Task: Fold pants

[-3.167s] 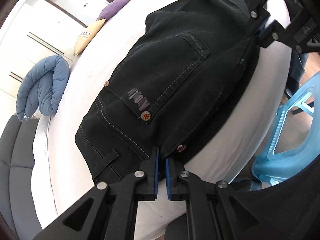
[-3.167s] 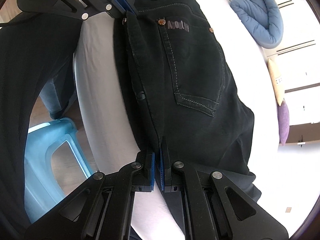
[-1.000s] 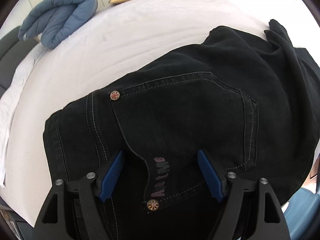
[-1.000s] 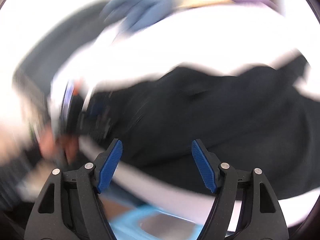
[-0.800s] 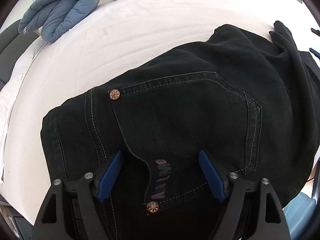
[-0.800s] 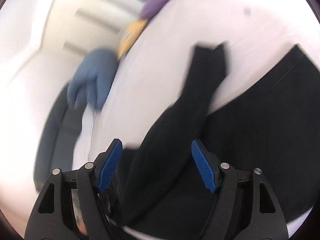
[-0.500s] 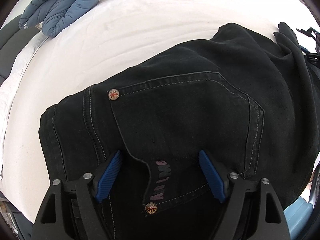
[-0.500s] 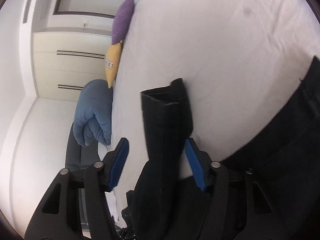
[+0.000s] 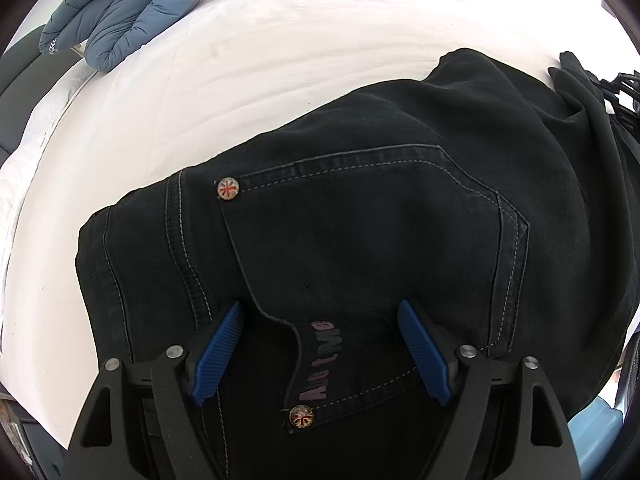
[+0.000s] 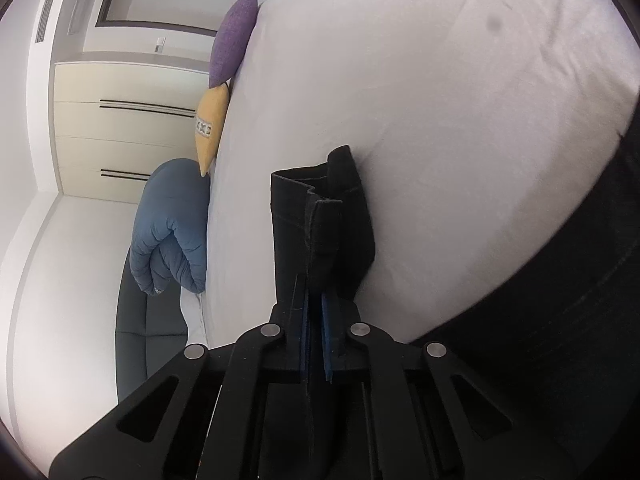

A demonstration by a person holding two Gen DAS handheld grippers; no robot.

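Left wrist view: one pair of black pants (image 9: 360,208) lies at the bed (image 9: 280,52) edge, two rivets showing; left gripper (image 9: 320,344) gapes wide above. Right gripper (image 10: 314,320) clamps a hem (image 10: 320,232), its pads mostly hidden.

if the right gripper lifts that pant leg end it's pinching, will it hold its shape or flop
Likely flop. The hem in the right gripper already bends and folds over itself, so the leg should drape down behind it. The pants look like thick stitched denim, so probably heavyish, dragging on the sheet. Layers may slip apart.
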